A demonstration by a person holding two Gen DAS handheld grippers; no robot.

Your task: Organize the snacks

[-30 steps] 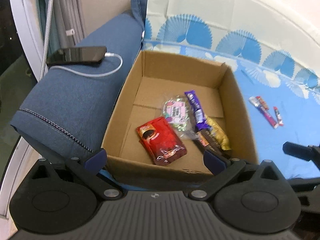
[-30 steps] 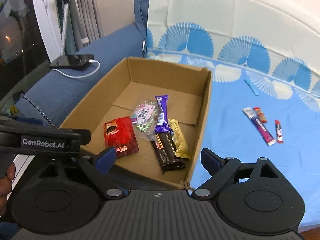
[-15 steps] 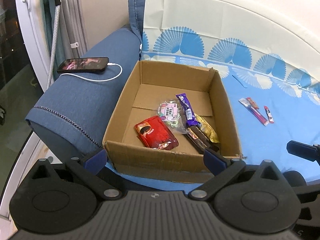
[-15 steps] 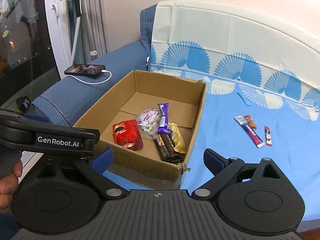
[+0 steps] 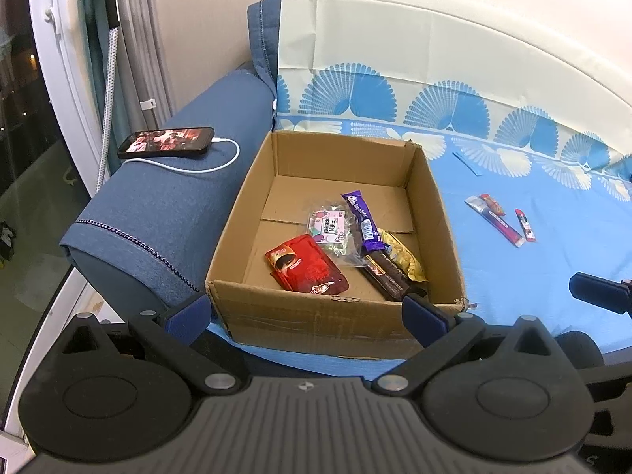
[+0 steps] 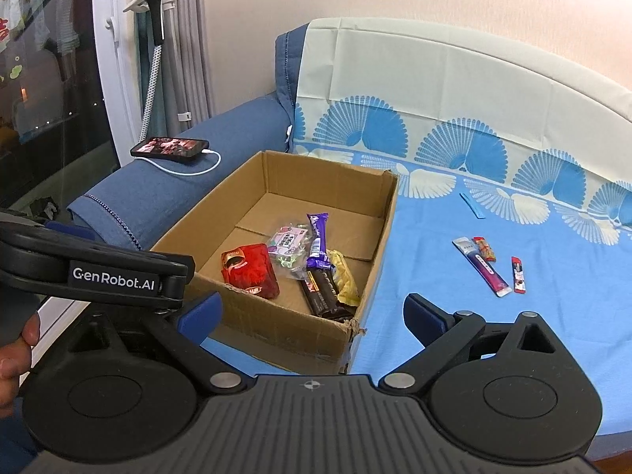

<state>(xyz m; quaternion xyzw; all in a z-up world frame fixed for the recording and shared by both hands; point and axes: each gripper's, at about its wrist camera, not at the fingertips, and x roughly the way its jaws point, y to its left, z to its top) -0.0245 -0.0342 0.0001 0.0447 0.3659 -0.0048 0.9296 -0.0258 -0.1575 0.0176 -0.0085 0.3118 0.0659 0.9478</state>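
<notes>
Snacks split: cardboard box (image 6: 276, 328) on the sofa holds five packets; three small sticks (image 6: 489, 268) lie loose on the blue sheet (image 6: 454, 335). Sticks judged light, thin, crinkly, slippery; pinch across mid-length. Right gripper (image 6: 310, 312) and left gripper (image 5: 304, 316): jaws apart, nothing between.

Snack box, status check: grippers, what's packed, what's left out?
Left gripper and right gripper both open, empty. Cardboard box holds five snacks. Three stick packets loose on the blue sheet. Nothing in the way.
</notes>
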